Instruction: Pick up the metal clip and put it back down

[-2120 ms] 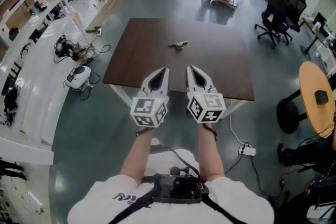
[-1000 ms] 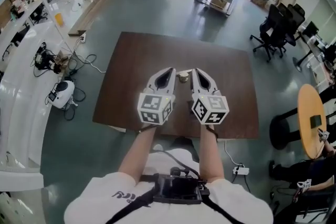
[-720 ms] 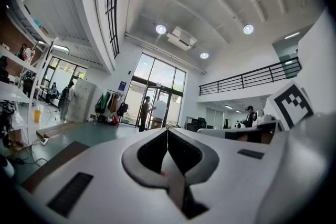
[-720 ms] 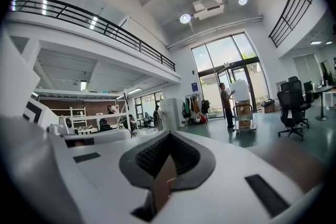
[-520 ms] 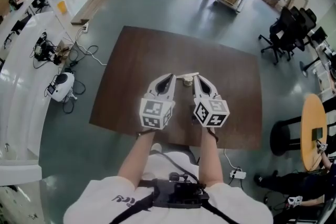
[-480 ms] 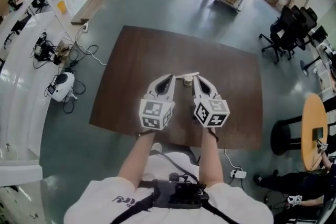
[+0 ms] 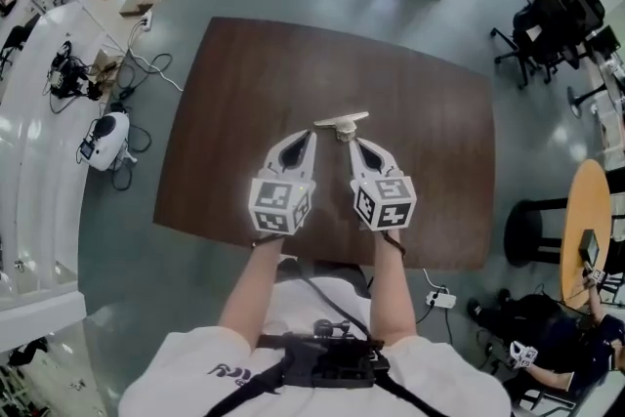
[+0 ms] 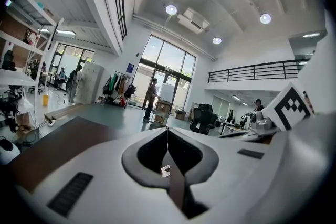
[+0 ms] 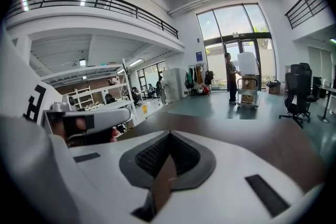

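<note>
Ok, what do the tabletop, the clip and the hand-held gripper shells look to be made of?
Tabletop: dark brown, matte, faintly streaked; probably wood veneer or laminate.
Clip: pale silvery bar catching light, so likely metal; too small to be sure.
Left hand-held gripper and right hand-held gripper: smooth white shells with a soft sheen, apparently moulded plastic; the dark ribbed pads look rubbery.

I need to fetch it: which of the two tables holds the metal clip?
The dark brown rectangular table in the centre of the head view; the metal clip lies near its middle. The round light-wood table at the right edge shows none.
</note>
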A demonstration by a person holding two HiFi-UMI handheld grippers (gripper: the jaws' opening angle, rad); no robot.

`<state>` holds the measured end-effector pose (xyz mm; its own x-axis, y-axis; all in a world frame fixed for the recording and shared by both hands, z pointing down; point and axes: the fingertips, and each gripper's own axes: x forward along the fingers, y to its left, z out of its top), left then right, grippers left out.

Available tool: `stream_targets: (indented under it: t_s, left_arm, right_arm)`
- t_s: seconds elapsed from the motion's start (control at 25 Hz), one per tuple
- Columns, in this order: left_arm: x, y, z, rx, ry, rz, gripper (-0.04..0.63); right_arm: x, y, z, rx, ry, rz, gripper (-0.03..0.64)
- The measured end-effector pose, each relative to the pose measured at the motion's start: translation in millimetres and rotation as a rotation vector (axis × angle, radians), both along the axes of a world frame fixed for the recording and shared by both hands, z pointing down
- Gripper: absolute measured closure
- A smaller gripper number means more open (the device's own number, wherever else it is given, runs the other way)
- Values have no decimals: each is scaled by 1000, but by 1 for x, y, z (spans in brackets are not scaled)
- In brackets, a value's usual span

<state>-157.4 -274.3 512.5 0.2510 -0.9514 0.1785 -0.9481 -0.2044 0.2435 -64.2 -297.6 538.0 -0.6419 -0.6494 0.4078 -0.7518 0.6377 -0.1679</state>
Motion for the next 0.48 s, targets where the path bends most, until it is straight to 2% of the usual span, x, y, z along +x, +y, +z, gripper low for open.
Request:
stream_targets:
  t_s: [0.48]
  left_arm:
    - [4,-38,57,-127,7,-26,586]
  right_arm:
    - [20,-40,103,-177,109,57,623]
